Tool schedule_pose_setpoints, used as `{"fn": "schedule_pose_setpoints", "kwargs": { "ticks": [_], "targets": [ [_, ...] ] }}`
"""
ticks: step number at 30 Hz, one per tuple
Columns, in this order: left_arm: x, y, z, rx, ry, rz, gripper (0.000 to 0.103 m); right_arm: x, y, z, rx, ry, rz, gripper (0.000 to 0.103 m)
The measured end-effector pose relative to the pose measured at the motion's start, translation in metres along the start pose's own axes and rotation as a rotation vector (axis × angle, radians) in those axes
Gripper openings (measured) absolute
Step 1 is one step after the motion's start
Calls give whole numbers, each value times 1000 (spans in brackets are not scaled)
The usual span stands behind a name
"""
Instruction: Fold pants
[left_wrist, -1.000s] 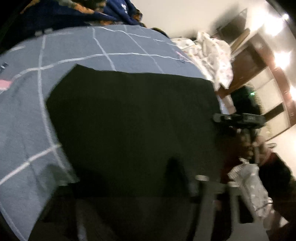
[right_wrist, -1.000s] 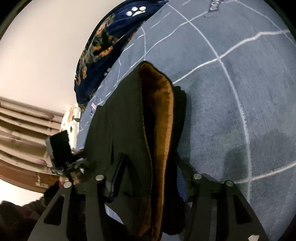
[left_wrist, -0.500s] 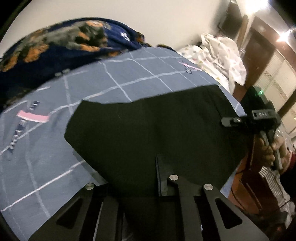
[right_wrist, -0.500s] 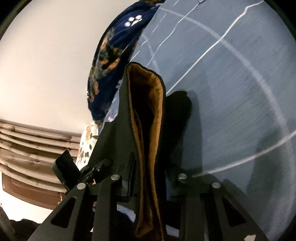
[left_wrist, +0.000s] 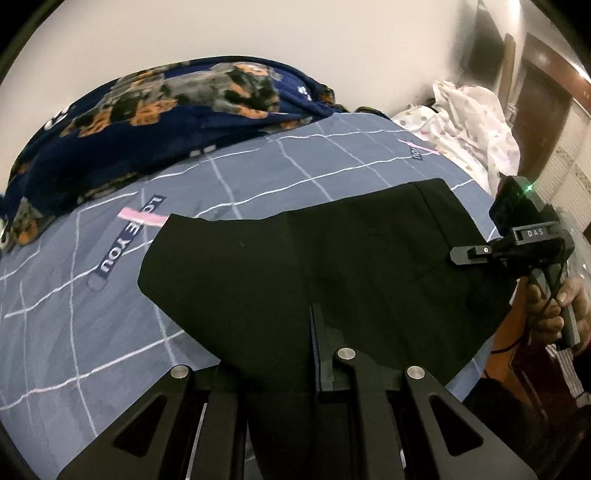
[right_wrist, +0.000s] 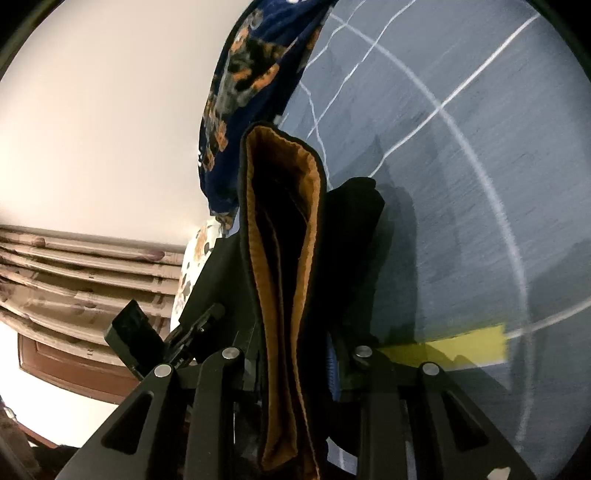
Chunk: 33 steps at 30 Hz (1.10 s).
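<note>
While both pairs of fingers (left_wrist: 273, 373) (right_wrist: 295, 354) pinch black pants (left_wrist: 332, 266), tan-lined waistband (right_wrist: 284, 258) upright, gridded bedsheet (left_wrist: 92, 332)

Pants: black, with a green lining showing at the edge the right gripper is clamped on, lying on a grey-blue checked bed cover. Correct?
Not quite. The lining is orange-brown, not green, as the right wrist view shows. The rest holds: the pants are black, the right gripper is clamped on that edge, and they lie on a grey-blue checked bed cover.
</note>
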<state>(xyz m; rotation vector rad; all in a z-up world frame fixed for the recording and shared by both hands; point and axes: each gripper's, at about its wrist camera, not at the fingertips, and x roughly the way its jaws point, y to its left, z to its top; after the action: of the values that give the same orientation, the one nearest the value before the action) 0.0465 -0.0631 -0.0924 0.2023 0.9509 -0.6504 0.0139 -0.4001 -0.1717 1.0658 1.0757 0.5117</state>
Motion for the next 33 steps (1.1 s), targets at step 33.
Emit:
{"fn": "schedule_pose_setpoints", "kwargs": {
  "ticks": [33],
  "targets": [
    [-14,40,-16,-47,-15,41,11,26,35,-3,16,30,-6,25]
  ]
}}
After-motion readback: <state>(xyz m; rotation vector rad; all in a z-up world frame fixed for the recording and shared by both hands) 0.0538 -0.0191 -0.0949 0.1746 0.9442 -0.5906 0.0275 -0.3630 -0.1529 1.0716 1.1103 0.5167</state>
